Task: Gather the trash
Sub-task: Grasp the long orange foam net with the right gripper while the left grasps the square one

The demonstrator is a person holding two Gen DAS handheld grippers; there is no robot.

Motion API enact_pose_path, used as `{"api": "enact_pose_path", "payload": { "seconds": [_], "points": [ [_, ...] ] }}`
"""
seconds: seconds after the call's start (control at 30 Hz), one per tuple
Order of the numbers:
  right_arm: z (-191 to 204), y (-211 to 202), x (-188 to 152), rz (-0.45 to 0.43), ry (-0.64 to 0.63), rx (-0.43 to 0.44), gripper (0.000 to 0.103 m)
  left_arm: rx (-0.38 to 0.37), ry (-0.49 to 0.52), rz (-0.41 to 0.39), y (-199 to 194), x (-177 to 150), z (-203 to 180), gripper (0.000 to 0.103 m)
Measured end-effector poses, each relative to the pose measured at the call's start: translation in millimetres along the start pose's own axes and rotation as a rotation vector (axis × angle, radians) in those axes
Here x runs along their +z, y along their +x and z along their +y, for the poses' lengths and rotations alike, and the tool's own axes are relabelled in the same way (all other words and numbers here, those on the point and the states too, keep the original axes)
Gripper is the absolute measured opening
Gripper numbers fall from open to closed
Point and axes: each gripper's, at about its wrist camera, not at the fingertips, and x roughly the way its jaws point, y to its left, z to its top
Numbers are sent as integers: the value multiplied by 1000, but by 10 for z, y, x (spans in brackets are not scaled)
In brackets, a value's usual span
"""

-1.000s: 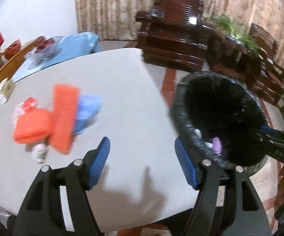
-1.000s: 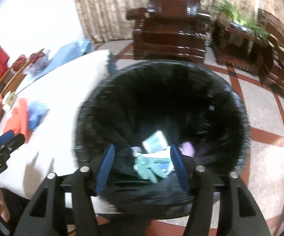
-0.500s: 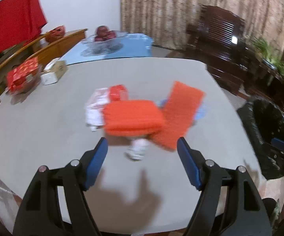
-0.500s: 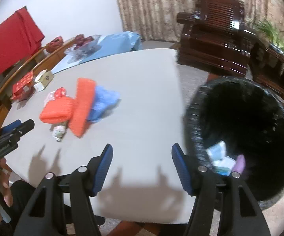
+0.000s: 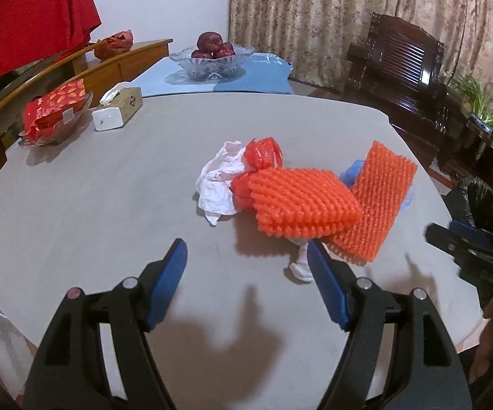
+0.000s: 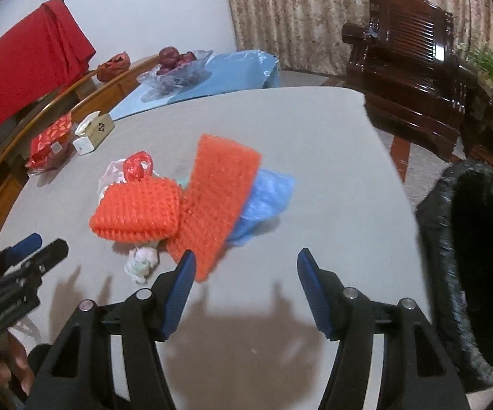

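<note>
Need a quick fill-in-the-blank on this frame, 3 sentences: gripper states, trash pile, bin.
1. Both the left gripper and the right gripper have their jaws ____ and hold nothing.
2. The folded orange foam net sleeve lies partly on top of the crumpled ____ tissue.
3. The round bin lined with a ____ plastic bag stands off the grey table, on the right gripper's side.

Missing words: open; white; black
</note>
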Motion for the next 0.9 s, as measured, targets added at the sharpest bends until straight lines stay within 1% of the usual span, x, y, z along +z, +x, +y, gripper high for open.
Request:
{"api": "enact_pose_path", "payload": {
  "seconds": [0.23, 0.33, 0.4, 0.43, 0.5, 0.53, 0.6, 0.63, 0.7, 0.77, 0.8, 0.83, 0.87, 0.9],
  "points": [
    [104, 334, 167, 2, -10, 12, 58, -30, 2, 26, 275, 56, -6, 65],
    [111, 463, 243, 6, -17, 11, 53, -38, 5, 33, 383, 83, -26, 65],
    [108, 547, 278, 17, -21, 16, 44, -44, 8, 39, 457, 89, -35, 64],
    [109, 586, 288, 22, -24, 20, 41, -46, 10, 42, 497, 95, -42, 64],
    [106, 656, 297, 35, -33, 30, 28, -54, 12, 47, 550, 105, -47, 64],
    [112, 671, 294, 37, -36, 36, 25, -56, 15, 48, 573, 107, -54, 64],
    [115, 670, 286, 34, -48, 51, 15, -62, 22, 51, 608, 116, -82, 62],
    [119, 657, 283, 30, -54, 57, 14, -64, 23, 53, 622, 122, -91, 60],
    [116, 625, 271, 26, -62, 64, 12, -77, 24, 55, 633, 129, -104, 52],
    [102, 594, 267, 24, -60, 69, 12, -86, 28, 56, 630, 135, -125, 37],
    [83, 573, 264, 23, -56, 70, 12, -94, 32, 54, 619, 137, -139, 33],
    [65, 555, 257, 24, -50, 74, 12, -98, 38, 50, 600, 137, -155, 32],
    [42, 537, 250, 27, -44, 78, 12, -101, 42, 47, 584, 132, -169, 28],
    [27, 518, 244, 28, -41, 79, 12, -106, 48, 41, 558, 130, -187, 20]
  ]
}}
